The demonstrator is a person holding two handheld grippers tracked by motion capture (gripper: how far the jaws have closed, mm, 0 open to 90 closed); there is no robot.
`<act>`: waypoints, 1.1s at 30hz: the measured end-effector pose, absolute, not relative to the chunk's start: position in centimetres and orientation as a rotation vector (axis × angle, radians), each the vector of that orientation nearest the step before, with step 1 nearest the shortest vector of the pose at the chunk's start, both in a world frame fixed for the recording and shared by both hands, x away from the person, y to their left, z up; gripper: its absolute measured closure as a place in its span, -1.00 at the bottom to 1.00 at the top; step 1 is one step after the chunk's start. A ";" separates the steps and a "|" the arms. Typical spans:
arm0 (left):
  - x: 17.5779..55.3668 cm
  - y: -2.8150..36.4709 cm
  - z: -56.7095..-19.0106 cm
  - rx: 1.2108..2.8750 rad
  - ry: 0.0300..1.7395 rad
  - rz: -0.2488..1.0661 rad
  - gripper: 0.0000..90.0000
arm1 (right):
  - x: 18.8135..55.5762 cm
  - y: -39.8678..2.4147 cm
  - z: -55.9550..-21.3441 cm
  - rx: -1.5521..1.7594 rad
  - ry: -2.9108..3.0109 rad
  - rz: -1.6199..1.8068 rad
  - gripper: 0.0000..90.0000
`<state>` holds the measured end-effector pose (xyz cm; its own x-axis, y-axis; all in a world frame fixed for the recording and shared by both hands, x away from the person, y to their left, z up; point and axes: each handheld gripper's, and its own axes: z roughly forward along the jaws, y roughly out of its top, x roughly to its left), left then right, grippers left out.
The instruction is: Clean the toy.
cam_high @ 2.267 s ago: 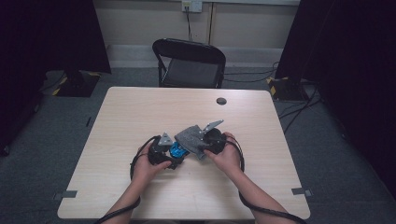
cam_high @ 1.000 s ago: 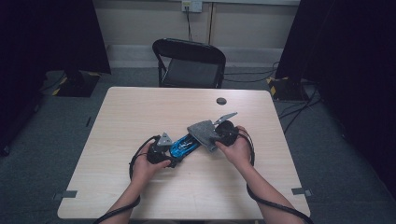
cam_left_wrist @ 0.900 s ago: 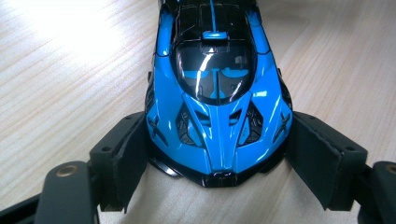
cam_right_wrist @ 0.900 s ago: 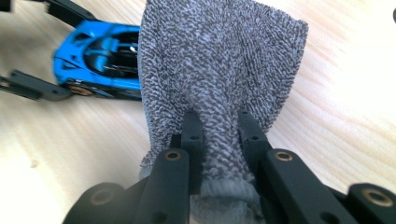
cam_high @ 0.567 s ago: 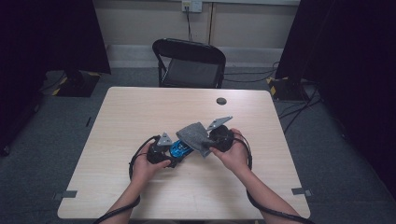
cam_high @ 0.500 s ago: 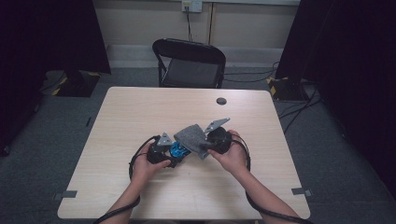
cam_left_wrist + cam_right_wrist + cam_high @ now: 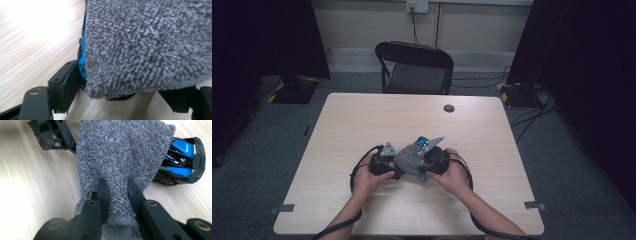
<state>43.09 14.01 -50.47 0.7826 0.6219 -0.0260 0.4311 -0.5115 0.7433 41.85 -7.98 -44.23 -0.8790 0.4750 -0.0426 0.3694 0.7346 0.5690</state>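
Cloth point(image 7: 120, 157), grey and nubby, is pinched between the jaws of the right tool point(image 7: 117, 187), which are drawn together on a bunched fold of it; beyond those jaws the rest of the cloth spreads out and drapes over a blue and black toy car point(image 7: 181, 161). The car sits on the pale wooden worktop point(image 7: 362, 120), its tail and one gold-rimmed wheel poking out from under the far right edge of the cloth as the right tool sees it. Farther off, past the cloth's upper left corner in the right gripper view, the black linkage of the left tool point(image 7: 53, 135) shows. The left tool point(image 7: 130, 96) has the car between its jaws: a sliver of blue bodywork point(image 7: 83, 50) rises just beside its left jaw, and that jaw lies against the car's side, so the tool looks clamped on the car, though the cloth point(image 7: 150, 42) hangs right over the gap and hides the other jaw's contact. From above, both tools meet near the front middle of the worktop, the left tool point(image 7: 384, 160) and right tool point(image 7: 432, 160) nose to nose, the cloth point(image 7: 412, 160) heaped between them and a patch of blue car point(image 7: 419, 142) peeking out at its far side. Each tool is gripped by one of the person's hands, with cables looping back toward the near edge.
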 end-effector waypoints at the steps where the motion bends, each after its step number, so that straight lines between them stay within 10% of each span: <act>1: 43.1 14.0 -50.5 2.189 0.778 0.313 -0.49 | 41.9 -7.9 -44.3 0.680 2.753 0.835 0.71; 33: 43.1 14.0 -50.5 2.194 0.775 0.314 -0.49 | 43.4 -9.2 -44.7 0.767 2.743 0.796 0.71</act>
